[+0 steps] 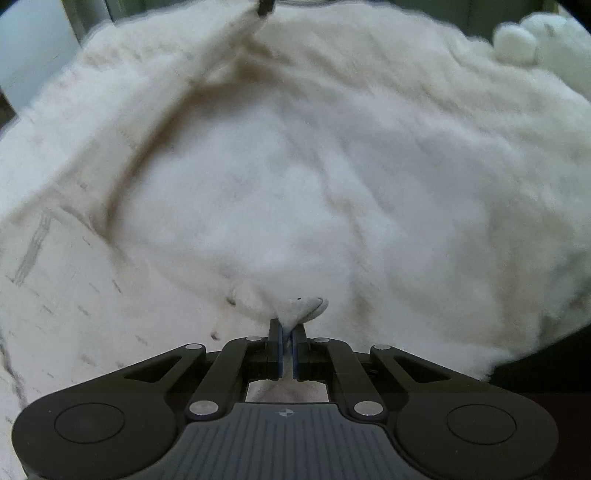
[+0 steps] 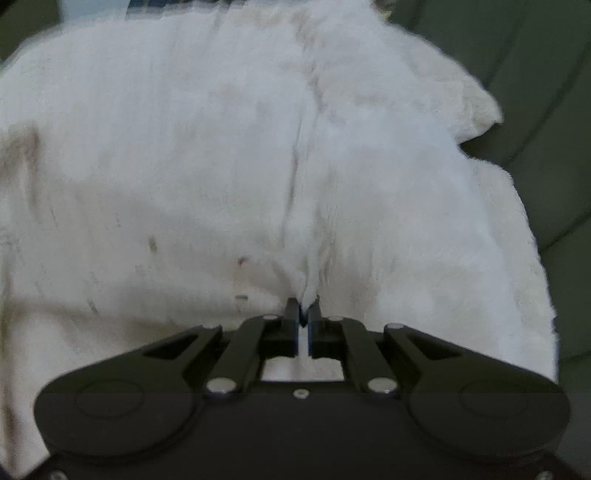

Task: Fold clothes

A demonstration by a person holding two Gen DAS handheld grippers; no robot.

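Observation:
A white fluffy garment [image 1: 295, 177] fills the left wrist view, spread over a pale marbled surface [image 1: 66, 295]. My left gripper [image 1: 287, 326] is shut on a pinched corner of the garment at its near edge. A raised fold runs from there up to the top of the view, where the tip of the other gripper [image 1: 264, 7] holds the cloth. In the right wrist view the same white garment [image 2: 221, 166] hangs stretched ahead. My right gripper [image 2: 303, 304] is shut on a gathered fold of it. Both views are blurred.
A white plush lump [image 1: 517, 40] lies at the far right of the left wrist view. Dark green upholstery [image 2: 535, 110] shows to the right of the garment in the right wrist view. A dark edge [image 1: 546, 362] borders the surface at lower right.

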